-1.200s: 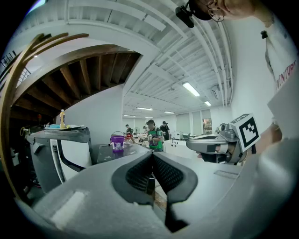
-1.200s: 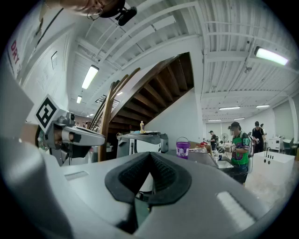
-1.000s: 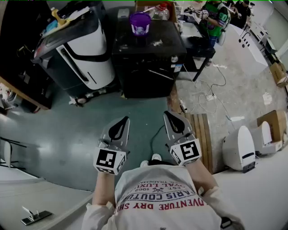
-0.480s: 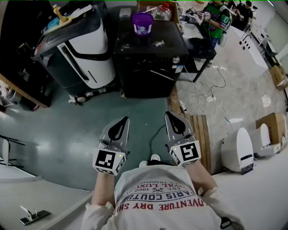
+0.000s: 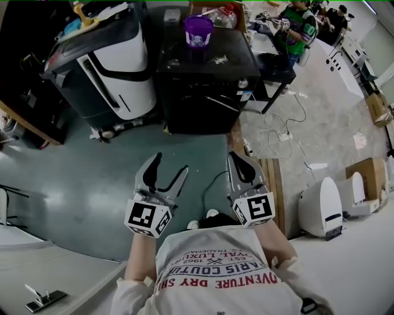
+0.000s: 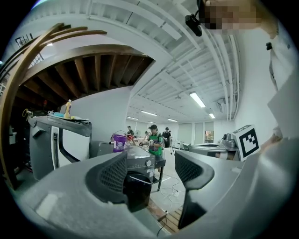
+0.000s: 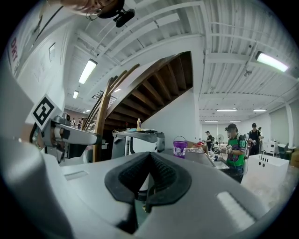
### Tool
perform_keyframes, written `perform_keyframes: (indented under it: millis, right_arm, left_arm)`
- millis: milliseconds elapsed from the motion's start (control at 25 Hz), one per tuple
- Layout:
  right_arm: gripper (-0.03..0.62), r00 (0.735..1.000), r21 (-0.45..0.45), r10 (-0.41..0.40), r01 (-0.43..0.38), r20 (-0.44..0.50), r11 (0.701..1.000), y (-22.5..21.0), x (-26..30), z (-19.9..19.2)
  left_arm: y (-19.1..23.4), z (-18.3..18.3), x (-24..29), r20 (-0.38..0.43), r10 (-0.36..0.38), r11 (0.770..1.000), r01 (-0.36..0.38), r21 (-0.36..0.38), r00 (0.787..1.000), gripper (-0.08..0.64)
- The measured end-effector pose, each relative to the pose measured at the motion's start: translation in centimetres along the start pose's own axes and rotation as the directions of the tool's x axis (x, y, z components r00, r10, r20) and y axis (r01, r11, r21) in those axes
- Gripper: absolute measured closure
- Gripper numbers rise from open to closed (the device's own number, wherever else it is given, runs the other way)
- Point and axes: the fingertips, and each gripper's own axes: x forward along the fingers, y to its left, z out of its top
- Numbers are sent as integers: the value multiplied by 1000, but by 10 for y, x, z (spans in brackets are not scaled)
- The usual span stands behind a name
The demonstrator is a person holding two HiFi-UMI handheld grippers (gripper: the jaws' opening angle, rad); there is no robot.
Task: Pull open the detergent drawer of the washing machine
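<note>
- While the dark washing machine (image 5: 203,80) stands well ahead across the green floor (image 5: 92,184), neither hand-held gripper touches it, so I judge the step in hand to be the approach; the pull has not begun.
- Its detergent drawer should lie in the upper strip of the front, somewhere along from the round knob (image 5: 243,83). From this far off I cannot pick out the drawer's outline or tell whether it is already open.
- The left hand-held gripper (image 5: 170,165) points level at the machine. Its jaws have just been opening and now stand wide apart with nothing between them.
- The right hand-held gripper (image 5: 239,161) is held just beside it, jaws pressed together and empty.
- The next move, as I read it, calls for carrying the spread left jaws forward to that upper strip. They would then close on the drawer's lip and draw straight back towards the person.
- A purple bucket (image 5: 198,31) stands on the machine's top; its inside is too small to read.
- Behind it, a cardboard box (image 5: 215,12) seems to hold clear plastic items, one with a red cap.
- An open cardboard carton (image 5: 363,175) sits on the floor far to the right, and its contents cannot be made out.
</note>
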Motion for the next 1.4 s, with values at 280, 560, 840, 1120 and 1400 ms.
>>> perform_keyframes:
  millis: [280, 560, 840, 1120, 1400]
  right_arm:
    - [592, 1000, 4, 21, -21, -3, 1000, -18, 35, -18]
    - [592, 998, 25, 66, -66, -10, 998, -73, 96, -36]
    - [592, 991, 12, 130, -130, -13, 991, -149, 169, -41]
    - [592, 981, 45, 192, -190, -30, 981, -195, 233, -59]
    - [592, 963, 36, 268, -267, -29, 963, -199, 282, -74]
  left_arm:
    - [24, -15, 28, -36, 34, 999, -34, 4, 999, 241]
    - [49, -29, 97, -80, 95, 995, -94, 15, 992, 242]
    - [71, -34, 190, -128, 163, 986, -166, -15, 978, 278]
    - [95, -47, 261, -151, 209, 974, -220, -60, 966, 276]
    - [132, -78, 305, -174, 211, 965, -233, -117, 962, 283]
